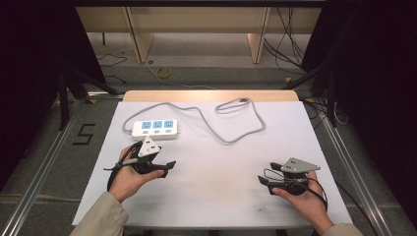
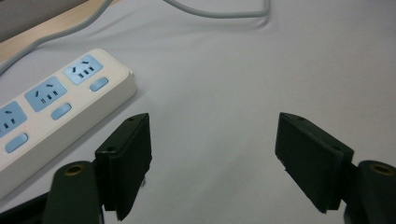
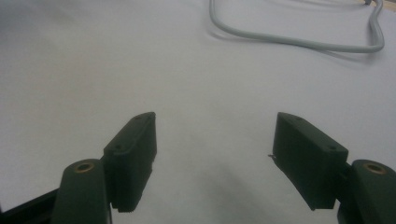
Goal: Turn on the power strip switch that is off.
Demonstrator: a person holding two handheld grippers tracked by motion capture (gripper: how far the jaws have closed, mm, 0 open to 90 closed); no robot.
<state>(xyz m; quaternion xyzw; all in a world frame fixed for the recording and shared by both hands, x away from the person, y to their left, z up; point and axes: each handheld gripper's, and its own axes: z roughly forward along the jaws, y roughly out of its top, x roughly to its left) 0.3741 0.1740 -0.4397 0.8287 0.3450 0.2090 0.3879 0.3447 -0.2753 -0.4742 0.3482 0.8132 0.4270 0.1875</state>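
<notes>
Nearest the high camera, two beige sleeves enter from the bottom edge. Left gripper (image 1: 169,165) sits low over the white table cover (image 1: 216,167), jaws spread wide with bare cover between them. Right gripper (image 1: 262,181) is held in the other hand well apart on the opposite side, jaws likewise wide with nothing between them.

Just beyond the left gripper lies the white power strip (image 1: 155,129), three blue socket faces up, each with a blue switch beside it. In the left gripper view the strip (image 2: 56,107) is just beside the left-hand jaw, not touched. No container on the cover.

Farther back, the strip's grey cable (image 1: 231,129) runs across the cover and loops near the far edge. Beyond the table: floor, loose cables, wooden legs.
</notes>
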